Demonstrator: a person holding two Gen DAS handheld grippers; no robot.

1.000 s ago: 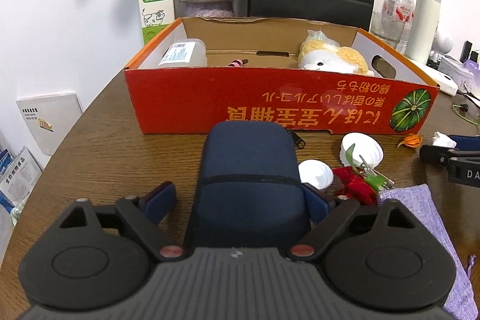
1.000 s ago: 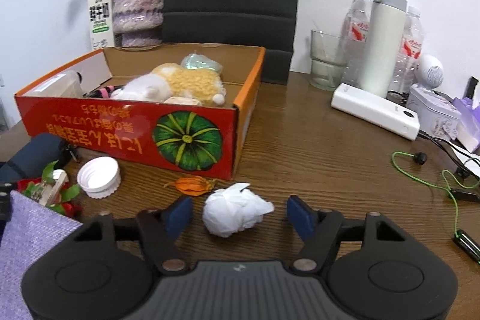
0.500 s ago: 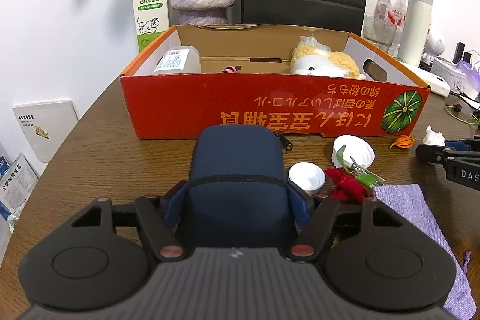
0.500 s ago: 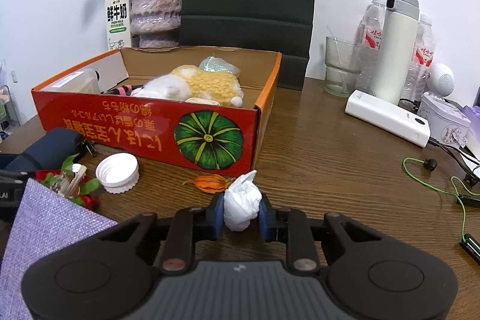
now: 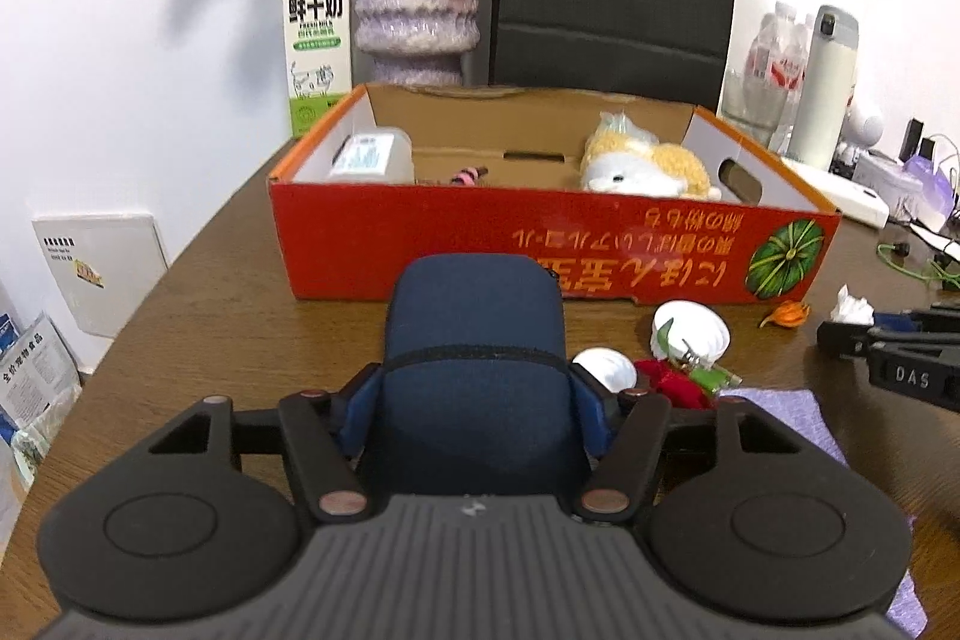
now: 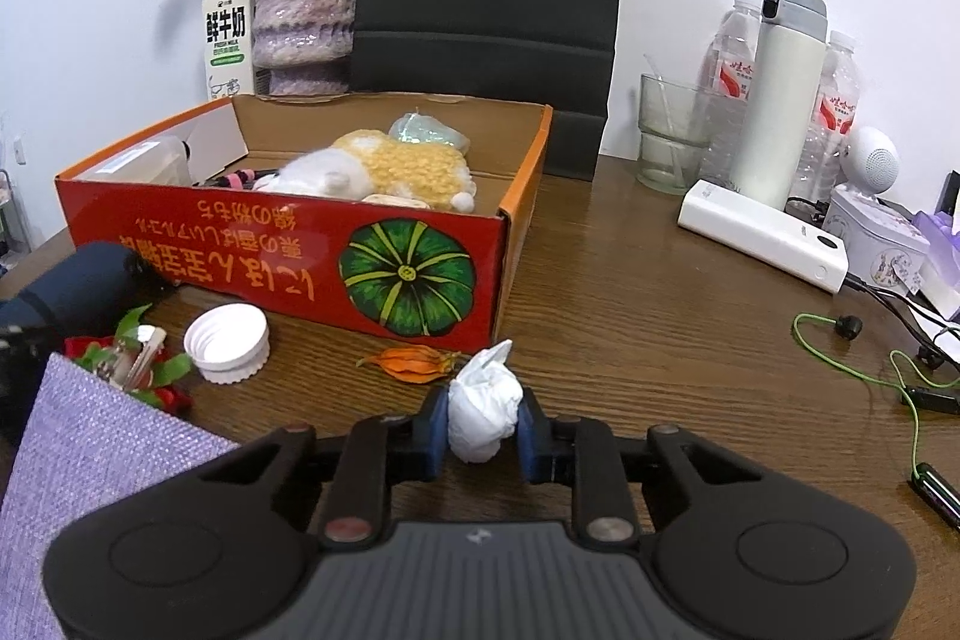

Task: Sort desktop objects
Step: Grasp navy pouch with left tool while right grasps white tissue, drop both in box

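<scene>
My left gripper [image 5: 474, 400] is shut on a dark blue zip case [image 5: 474, 340] and holds it in front of the red cardboard box [image 5: 420, 232]. My right gripper [image 6: 483, 427] is shut on a crumpled white tissue [image 6: 483, 403], lifted just above the table. The tissue also shows in the left wrist view [image 5: 852, 307]. The box [image 6: 288, 250] holds a yellow-white plush toy [image 6: 384, 169], a clear plastic bottle [image 5: 372, 157] and a small striped item [image 5: 468, 175].
On the table lie a white cap [image 6: 228, 343], a smaller white cap [image 5: 606, 370], a red-green hair clip [image 6: 132, 361], an orange dried husk [image 6: 414, 361] and a purple cloth pouch [image 6: 102, 448]. Bottles, thermos [image 6: 780, 94], power bank [image 6: 762, 235] and cables stand right. Milk carton [image 5: 318, 34] and vase stand behind.
Both grippers closed: the left on the blue case, the right on the tissue. Both have since risen, lifting their objects slightly off the table.
</scene>
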